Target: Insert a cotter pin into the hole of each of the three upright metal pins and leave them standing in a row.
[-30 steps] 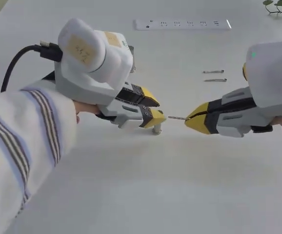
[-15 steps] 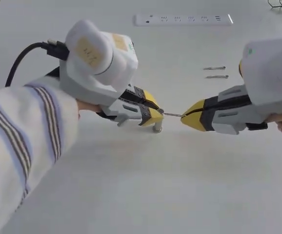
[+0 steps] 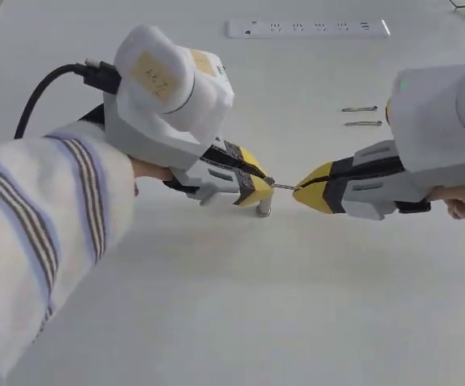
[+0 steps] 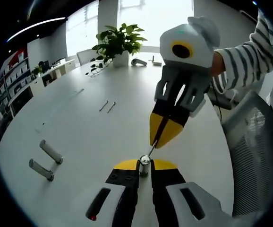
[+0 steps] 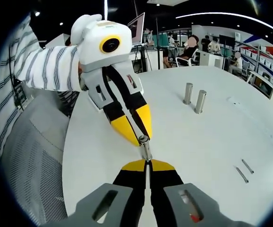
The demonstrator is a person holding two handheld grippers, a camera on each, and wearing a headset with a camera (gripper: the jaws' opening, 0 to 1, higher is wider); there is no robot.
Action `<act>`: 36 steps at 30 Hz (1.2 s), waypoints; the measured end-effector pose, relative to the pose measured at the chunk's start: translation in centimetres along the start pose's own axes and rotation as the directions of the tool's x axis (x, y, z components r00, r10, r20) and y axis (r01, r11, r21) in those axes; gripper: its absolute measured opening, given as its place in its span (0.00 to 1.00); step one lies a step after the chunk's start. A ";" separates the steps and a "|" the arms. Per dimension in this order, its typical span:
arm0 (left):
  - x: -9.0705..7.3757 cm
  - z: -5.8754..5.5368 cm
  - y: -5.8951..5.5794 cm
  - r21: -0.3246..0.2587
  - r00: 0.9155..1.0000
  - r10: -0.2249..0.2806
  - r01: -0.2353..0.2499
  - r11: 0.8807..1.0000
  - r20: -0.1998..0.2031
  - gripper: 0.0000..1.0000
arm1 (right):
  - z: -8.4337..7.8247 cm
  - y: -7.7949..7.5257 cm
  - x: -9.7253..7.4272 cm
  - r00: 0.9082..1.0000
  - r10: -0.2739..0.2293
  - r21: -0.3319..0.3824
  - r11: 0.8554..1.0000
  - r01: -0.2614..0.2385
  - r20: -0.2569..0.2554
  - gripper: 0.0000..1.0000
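While left gripper (image 3: 257,183) clamps the short upright steel pin (image 3: 262,211) between its jaws | right gripper (image 3: 306,190) pinches a thin wire cotter pin (image 3: 283,186), tip at the pin's head just ahead | advise: level wire, straight push, firm left clamp.

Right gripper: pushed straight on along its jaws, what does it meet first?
The upright metal pin clamped in the left gripper. The cotter pin held by the right gripper reaches its top; the left gripper's yellow tips sit just behind, though depth is unclear.
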State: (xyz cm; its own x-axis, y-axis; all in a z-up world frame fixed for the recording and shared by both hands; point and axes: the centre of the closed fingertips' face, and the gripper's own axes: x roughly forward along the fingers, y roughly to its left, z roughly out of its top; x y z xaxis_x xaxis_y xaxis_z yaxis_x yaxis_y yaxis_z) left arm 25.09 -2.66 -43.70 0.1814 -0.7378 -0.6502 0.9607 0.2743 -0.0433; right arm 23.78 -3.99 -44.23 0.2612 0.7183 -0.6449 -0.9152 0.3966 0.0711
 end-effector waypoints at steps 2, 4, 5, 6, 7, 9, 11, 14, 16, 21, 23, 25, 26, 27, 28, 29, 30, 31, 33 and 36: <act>-0.1 0.0 0.0 -0.007 1.000 0.000 0.000 1.000 -0.001 0.06 | 0.2 0.1 0.1 1.000 0.000 -0.002 1.000 0.000 0.004 0.00; -0.1 0.0 0.0 -0.013 1.000 0.001 -0.001 1.000 -0.001 0.06 | 0.5 0.2 0.3 1.000 0.001 -0.002 1.000 -0.001 0.007 0.00; -0.2 0.0 0.0 -0.014 1.000 0.000 0.000 1.000 -0.001 0.06 | 0.6 0.3 0.4 1.000 0.002 -0.001 1.000 -0.002 0.007 0.00; -0.2 0.0 0.0 -0.015 1.000 0.001 -0.001 1.000 -0.001 0.06 | 0.8 0.4 0.4 1.000 0.003 -0.004 1.000 -0.003 0.007 0.00; -0.2 0.0 0.0 -0.016 1.000 0.002 -0.002 1.000 -0.002 0.06 | 1.0 0.5 0.5 1.000 0.006 -0.006 1.000 -0.006 0.008 0.00; -0.2 0.0 0.0 -0.019 1.000 0.002 -0.002 1.000 -0.002 0.06 | 1.1 0.5 0.6 1.000 0.009 -0.016 1.000 -0.009 0.007 0.00; -0.3 -0.1 0.0 -0.019 1.000 0.003 -0.003 1.000 -0.003 0.06 | 1.2 0.6 0.8 1.000 0.011 -0.030 1.000 -0.011 0.005 0.00; -0.4 -0.1 0.0 -0.020 1.000 0.003 -0.003 1.000 -0.002 0.06 | 1.4 0.6 0.8 1.000 0.013 -0.049 0.999 -0.013 0.008 0.00; -0.4 -0.1 0.0 -0.031 1.000 0.004 -0.004 1.000 0.001 0.06 | 1.5 0.6 0.9 1.000 0.010 -0.070 0.998 -0.010 0.005 0.00; -0.5 -0.2 0.0 -0.035 1.000 0.010 -0.010 0.999 0.002 0.06 | 1.5 0.6 1.1 1.000 0.011 -0.104 0.995 -0.012 -0.007 0.00; -0.6 -0.2 -0.1 -0.038 1.000 0.012 -0.012 0.999 0.003 0.06 | 1.5 0.7 1.0 1.000 0.011 -0.118 0.993 -0.012 -0.007 0.00; -0.6 -0.2 -0.1 -0.046 1.000 0.013 -0.012 0.999 0.006 0.06 | 1.6 0.9 0.8 1.000 0.015 -0.126 0.992 -0.015 0.000 0.00; -0.6 -0.2 -0.1 -0.051 1.000 0.015 -0.014 0.999 0.007 0.06 | 1.5 0.9 0.7 1.000 0.016 -0.123 0.992 -0.015 0.002 0.00; -0.6 -0.2 -0.1 -0.052 1.000 0.015 -0.015 0.999 0.008 0.06 | 1.4 1.0 0.7 1.000 0.019 -0.122 0.992 -0.019 0.000 0.00; -0.6 -0.2 -0.1 -0.052 1.000 0.017 -0.017 0.998 0.008 0.06 | 1.3 1.1 0.6 1.000 0.018 -0.123 0.992 -0.018 -0.001 0.01; -0.6 -0.2 -0.2 -0.055 1.000 0.019 -0.019 0.998 0.008 0.06 | 1.2 1.0 0.5 1.000 0.016 -0.123 0.992 -0.016 -0.003 0.01; -0.6 -0.2 -0.2 -0.056 1.000 0.020 -0.020 0.998 0.008 0.06 | 1.0 1.1 0.3 1.000 0.015 -0.121 0.993 -0.015 -0.004 0.01; -0.6 -0.2 -0.2 -0.056 1.000 0.022 -0.021 0.998 0.007 0.06 | 1.0 1.0 0.2 1.000 0.016 -0.112 0.994 -0.016 -0.001 0.01; -0.6 -0.2 -0.2 -0.056 1.000 0.024 -0.023 0.998 0.006 0.06 | 0.9 0.9 -0.1 1.000 0.012 -0.102 0.995 -0.012 0.005 0.00; -0.6 -0.2 -0.2 -0.060 1.000 0.026 -0.026 0.998 0.005 0.06 | 0.8 0.5 -0.4 1.000 0.009 -0.088 0.996 -0.008 0.014 0.00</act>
State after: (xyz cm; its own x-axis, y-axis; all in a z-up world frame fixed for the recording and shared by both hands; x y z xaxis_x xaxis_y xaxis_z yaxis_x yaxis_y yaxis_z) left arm 24.75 -2.18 -43.48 0.2079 -0.7334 -0.6472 0.9413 0.3298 -0.0714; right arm 23.50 -3.64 -43.28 0.2570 0.7299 -0.6334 -0.9408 0.3389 0.0088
